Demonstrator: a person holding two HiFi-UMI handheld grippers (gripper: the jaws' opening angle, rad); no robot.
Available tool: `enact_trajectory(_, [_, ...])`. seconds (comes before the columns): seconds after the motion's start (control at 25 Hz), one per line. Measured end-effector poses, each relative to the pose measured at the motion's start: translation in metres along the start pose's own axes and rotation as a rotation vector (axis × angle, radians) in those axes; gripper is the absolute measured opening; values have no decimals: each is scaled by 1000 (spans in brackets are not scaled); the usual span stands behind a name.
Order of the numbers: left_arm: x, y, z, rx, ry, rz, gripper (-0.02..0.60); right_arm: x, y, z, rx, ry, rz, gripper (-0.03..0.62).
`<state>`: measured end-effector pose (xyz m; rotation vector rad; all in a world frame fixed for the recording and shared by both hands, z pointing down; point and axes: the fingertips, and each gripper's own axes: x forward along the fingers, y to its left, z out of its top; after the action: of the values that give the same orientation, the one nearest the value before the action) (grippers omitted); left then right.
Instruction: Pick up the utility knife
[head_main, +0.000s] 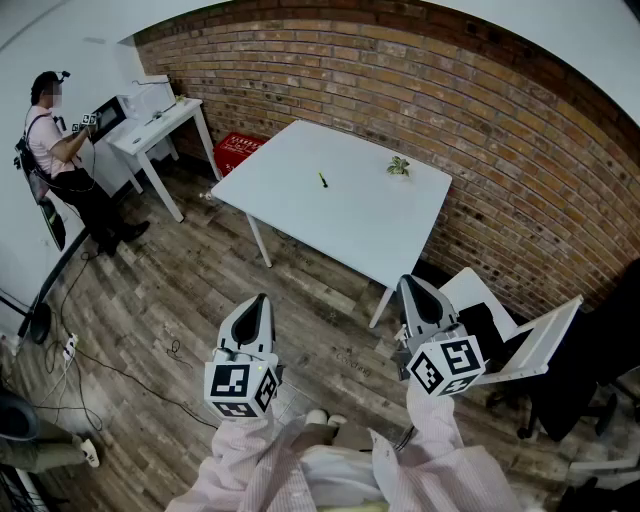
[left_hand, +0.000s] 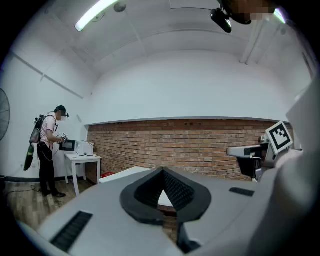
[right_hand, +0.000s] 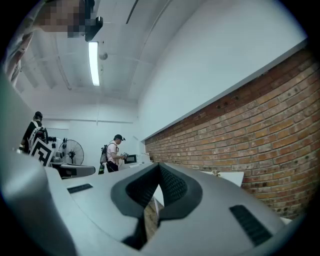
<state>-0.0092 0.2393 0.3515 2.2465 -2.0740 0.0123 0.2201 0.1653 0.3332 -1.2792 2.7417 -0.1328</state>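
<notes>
You're standing well back from the white table (head_main: 300, 205), with both tools held low and level in front of you. The left gripper (head_main: 257, 300) has its jaws together with nothing between them. The right gripper (head_main: 412, 282) is the same: pads meeting at the tips and empty. Neither is anywhere near the target.

There's the utility knife (head_main: 322, 180), a thin dark sliver with a hint of green. It lies flat near the middle of the tabletop, a touch toward the far corner. It sits well apart from the small potted plant (head_main: 399, 166), which is by the edge along the brick wall. Nothing crowds it, so you have a free approach from the near edge.

As for handling, it looks slim, rigid and light, so it should lift without any sag. The trouble is its low profile. It hugs the surface, and a smooth casing could skate away if one pad arrives first. I'd part the jaws wide, straddle it across the narrow width around mid-handle, and close squarely. From here you can't tell which end carries the blade, or whether it's extended. Check that up close and keep your grip on the body, not the tip.

As for writing, nothing on the knife is legible at this range. The cubes on your grippers carry only square black-and-white marker patterns. The red crate (head_main: 238, 152) beyond the table's left corner shows no print that can be read.
</notes>
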Motion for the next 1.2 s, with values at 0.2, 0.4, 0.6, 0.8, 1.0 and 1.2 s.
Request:
enact_trajectory(0.2, [0,-1,-1,-4,3,8,-8,0,-2,-1,-1,5,6,2])
enact_trajectory(0.4, [2,-3,-2,-12,1,16,-8,2,-5,-6,26,21,38,3])
enact_trajectory(0.6, [2,-4,-5,-15,2,31,-9,3,-11,-10,32,23,50,16])
enact_trajectory(0.8, [-2,-6,-8,-13,7,46,-9,6,-18,-14,51,27,46,91])
enact_trajectory(1.0, [-7,1,-13,-27,15,75,-8,14,-14,-21,55,47,57,138])
enact_trajectory(1.2, [-1,5,-18,-35,27,88,-8,24,-14,-26,53,62,72,147])
